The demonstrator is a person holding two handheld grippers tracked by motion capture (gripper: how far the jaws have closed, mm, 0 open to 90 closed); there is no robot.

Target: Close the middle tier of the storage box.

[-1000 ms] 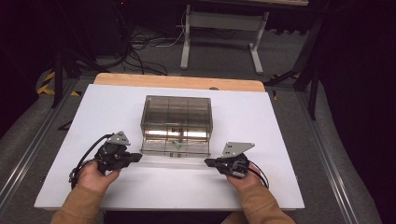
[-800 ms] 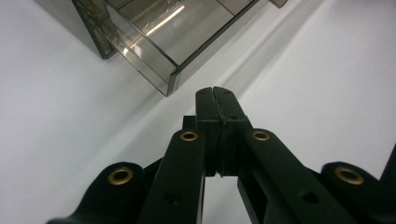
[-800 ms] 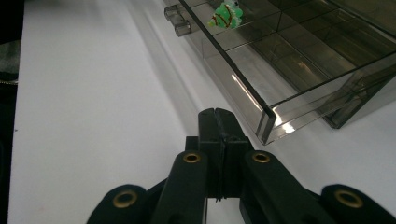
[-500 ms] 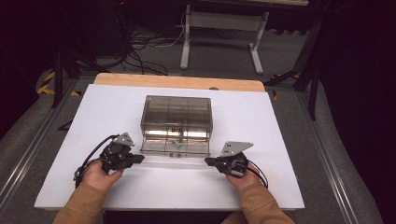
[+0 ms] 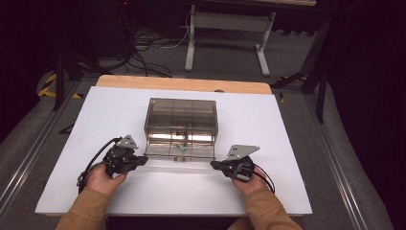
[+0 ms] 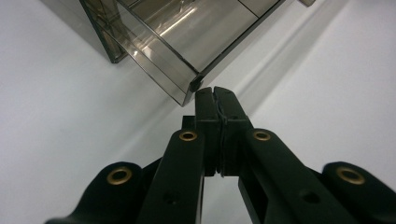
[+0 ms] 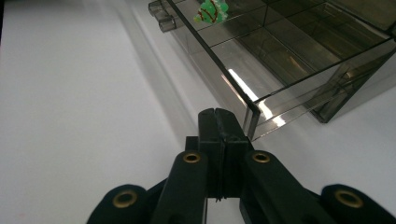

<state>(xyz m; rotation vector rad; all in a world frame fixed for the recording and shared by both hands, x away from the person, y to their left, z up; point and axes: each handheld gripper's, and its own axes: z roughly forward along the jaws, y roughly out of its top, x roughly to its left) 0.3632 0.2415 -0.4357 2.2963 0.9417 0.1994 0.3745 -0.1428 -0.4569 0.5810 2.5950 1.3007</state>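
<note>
at drawer [image 5: 179,152] front corners: left gripper [image 6: 215,91], right gripper [image 7: 217,113] clamped empty; green trinket [image 7: 211,11] inside, right gripper view.

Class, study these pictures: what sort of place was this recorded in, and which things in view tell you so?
Probably a lab or workshop set up for recording, not a home. A white board covers a wooden table, loose cables trail over grey carpet behind it, and a metal stand sits among dark equipment.
</note>
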